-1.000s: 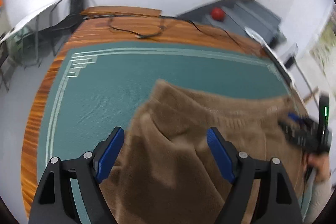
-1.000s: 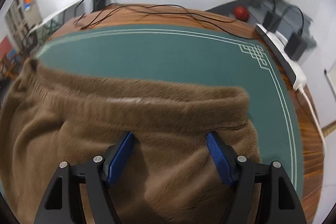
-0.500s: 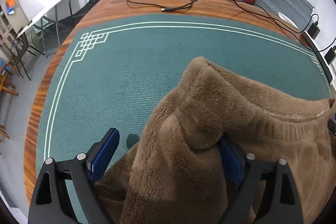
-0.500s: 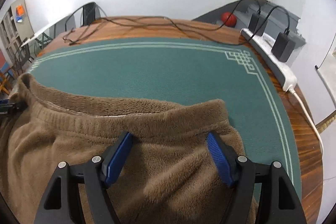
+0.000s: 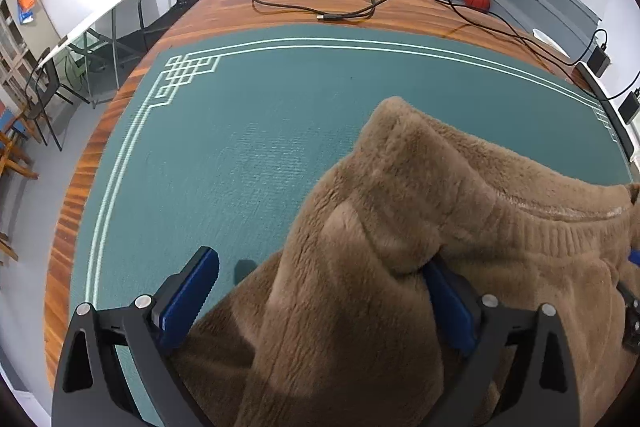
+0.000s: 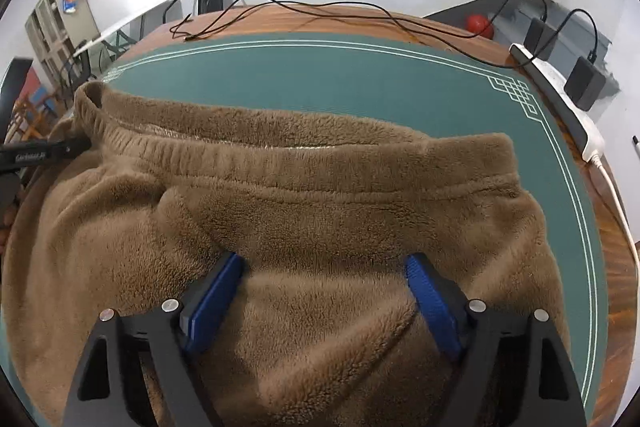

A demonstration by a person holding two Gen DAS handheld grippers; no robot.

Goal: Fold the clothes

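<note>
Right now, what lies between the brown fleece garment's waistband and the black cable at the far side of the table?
In the right wrist view, only bare green mat lies between the waistband and the black cable.

The brown fleece garment (image 5: pixel 400 247) runs off the bottom and right edges of the left wrist view, so its full shape cannot be told; in the right wrist view it (image 6: pixel 320 211) is cut off at the bottom and left. A raised fold of fleece hides most of the left gripper's (image 5: pixel 320 299) right pad, and whether that pad touches the fabric cannot be told as the jaws open. The green mat (image 5: pixel 240 147) beneath the garment is covered. At the right wrist view's left edge, a dark arm of the other gripper (image 6: pixel 40 155) bears lettering too small to read. The worktop's (image 6: pixel 616 259) near side lies out of frame.
</note>
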